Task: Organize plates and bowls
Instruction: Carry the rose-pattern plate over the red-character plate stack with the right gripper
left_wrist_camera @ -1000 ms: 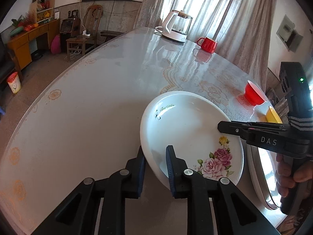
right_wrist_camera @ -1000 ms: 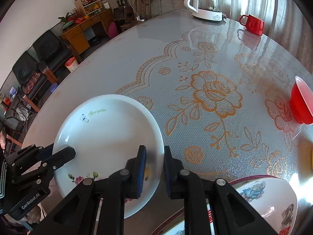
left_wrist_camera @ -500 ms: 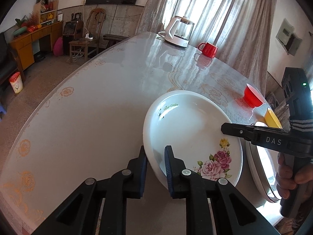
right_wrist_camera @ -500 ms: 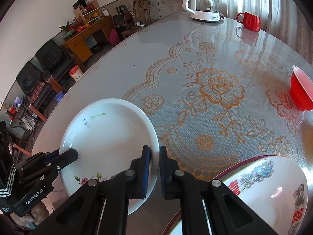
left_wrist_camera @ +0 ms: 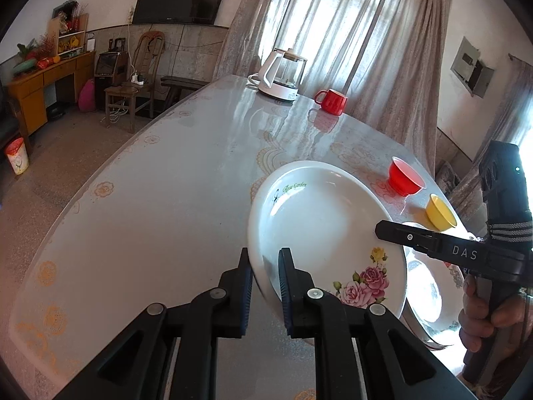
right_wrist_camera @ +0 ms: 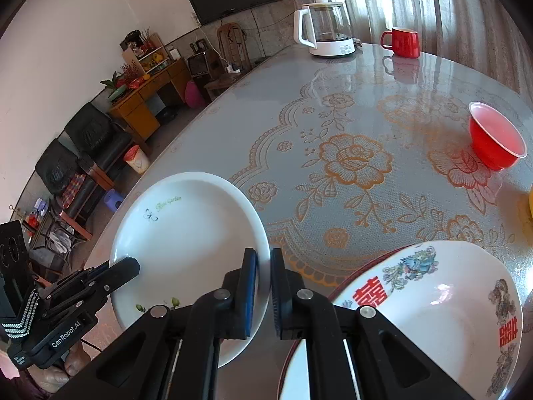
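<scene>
A white plate with pink roses is held off the table by both grippers. My left gripper is shut on its left rim. My right gripper is shut on its right rim, and the plate also shows in the right wrist view. A white plate with red characters and a red rim lies on the table just right of the held plate, and its edge shows in the left wrist view. A red bowl and a yellow bowl stand farther right.
A white and glass kettle and a red mug stand at the table's far end. The table has a glossy floral cover. Chairs, a wooden cabinet and a bin stand on the floor to the left.
Both grippers have lifted the rose plate and tilted upward, so more of the room shows. The right gripper's jaws have closed tighter on the rim.
</scene>
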Motion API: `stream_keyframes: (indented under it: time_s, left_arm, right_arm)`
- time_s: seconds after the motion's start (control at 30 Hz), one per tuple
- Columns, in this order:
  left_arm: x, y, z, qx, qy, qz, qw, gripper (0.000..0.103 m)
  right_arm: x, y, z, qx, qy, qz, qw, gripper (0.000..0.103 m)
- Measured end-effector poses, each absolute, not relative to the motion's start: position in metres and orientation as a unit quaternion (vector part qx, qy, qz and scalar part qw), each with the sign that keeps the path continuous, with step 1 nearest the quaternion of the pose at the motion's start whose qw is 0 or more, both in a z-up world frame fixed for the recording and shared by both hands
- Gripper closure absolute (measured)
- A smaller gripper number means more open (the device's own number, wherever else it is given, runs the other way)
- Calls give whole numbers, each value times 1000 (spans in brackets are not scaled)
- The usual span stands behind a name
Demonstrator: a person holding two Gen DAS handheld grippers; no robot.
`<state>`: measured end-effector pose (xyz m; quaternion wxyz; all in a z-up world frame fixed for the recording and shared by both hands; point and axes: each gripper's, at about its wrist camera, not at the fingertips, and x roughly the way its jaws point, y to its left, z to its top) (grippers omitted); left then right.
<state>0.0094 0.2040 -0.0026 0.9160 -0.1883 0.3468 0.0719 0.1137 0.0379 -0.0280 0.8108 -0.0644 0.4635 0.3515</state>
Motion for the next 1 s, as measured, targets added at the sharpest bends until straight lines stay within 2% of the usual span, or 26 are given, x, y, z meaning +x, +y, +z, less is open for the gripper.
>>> stream_keyframes:
  time_s: [0.63, 1.0]
  left_arm:
    - [36, 126, 26, -139, 339, -41, 929, 88]
    - [71, 69, 12, -109, 379, -106, 913, 88]
  right_arm:
    - [86, -72, -3, 28, 433, 277, 857, 96]
    - [82, -142, -5, 51, 443, 193, 874, 96]
